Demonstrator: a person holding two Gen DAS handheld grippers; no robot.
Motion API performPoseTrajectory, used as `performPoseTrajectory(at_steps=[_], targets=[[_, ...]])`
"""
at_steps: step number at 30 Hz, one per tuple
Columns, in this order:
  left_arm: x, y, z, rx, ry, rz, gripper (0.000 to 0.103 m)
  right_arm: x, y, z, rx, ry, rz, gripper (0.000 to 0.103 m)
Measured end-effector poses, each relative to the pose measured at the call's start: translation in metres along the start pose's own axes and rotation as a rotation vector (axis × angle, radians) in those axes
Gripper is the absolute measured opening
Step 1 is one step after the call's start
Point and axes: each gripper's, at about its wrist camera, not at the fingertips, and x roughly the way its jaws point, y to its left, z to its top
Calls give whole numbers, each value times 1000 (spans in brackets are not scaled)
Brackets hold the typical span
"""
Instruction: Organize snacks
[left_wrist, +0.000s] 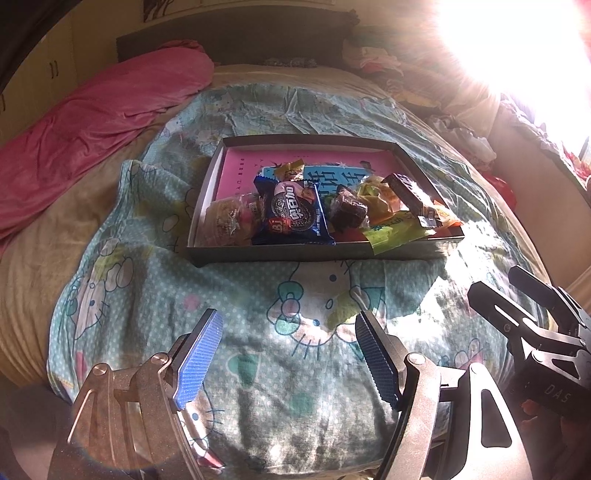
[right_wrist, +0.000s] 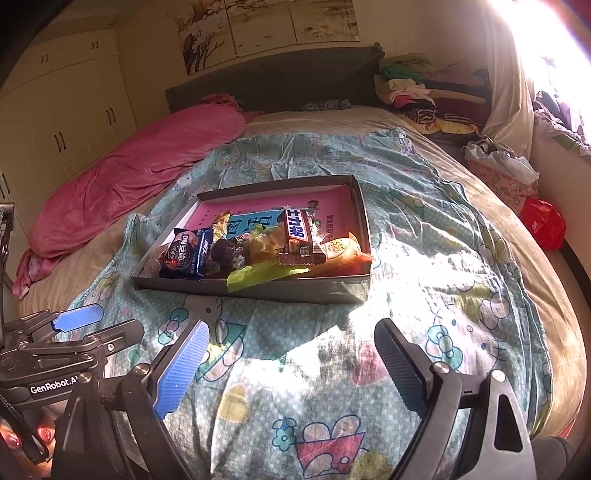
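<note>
Snacks lie heaped in a shallow dark tray (left_wrist: 280, 254) set on the bed, on a teal cartoon-print blanket (left_wrist: 229, 295). The tray's raised wall keeps the loose packets from sliding over the soft, uneven bedding; a pink book (right_wrist: 332, 206) lines its floor, giving them a flat base. Most packets crowd the near half: a blue cookie packet (left_wrist: 295, 216) at the near left, a dark wrapped cake (left_wrist: 347, 210) at centre, a brown chocolate bar (right_wrist: 297, 236) leaning over its neighbours to the right, an orange-and-white packet (right_wrist: 341, 249) against the right wall. A green wrapper (right_wrist: 258, 275) overhangs the near rim, which suggests the sorting is not yet done.

Left claw (left_wrist: 288, 354) hovers over bare blanket on the near side of the tray, angled down toward it, blue pads (left_wrist: 197, 358) apart and nothing between them. Right claw (right_wrist: 291, 369) is posed likewise just beside it, jaws spread wide and empty, aimed at the tray's near rim. Each claw appears at the edge of the other's view, so the two are held side by side. Fingertips of the person's hand (right_wrist: 22, 435) show beneath the left tool. Strong sunlight from the window side washes out the upper right corner.
</note>
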Motion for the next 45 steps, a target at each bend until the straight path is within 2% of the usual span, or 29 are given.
performPoseTrajectory(at_steps=[30, 36, 40, 41, 43, 45], targets=[[4, 1, 1, 0, 2, 27, 76, 1, -3, 0, 15, 3, -10, 91], [17, 19, 7, -39, 16, -16, 76, 5, -18, 4, 42, -10, -34, 91], [23, 56, 25, -81, -43, 77, 79, 14, -53, 12, 142, -17, -74, 94], [29, 68, 33, -88, -45, 111, 82, 19, -64, 16, 164, -13, -94, 102], [44, 94, 48, -113, -53, 208, 82, 30, -90, 24, 206, -3, -152, 103], [66, 118, 60, -135, -29, 270, 82, 47, -119, 31, 260, 21, -214, 103]])
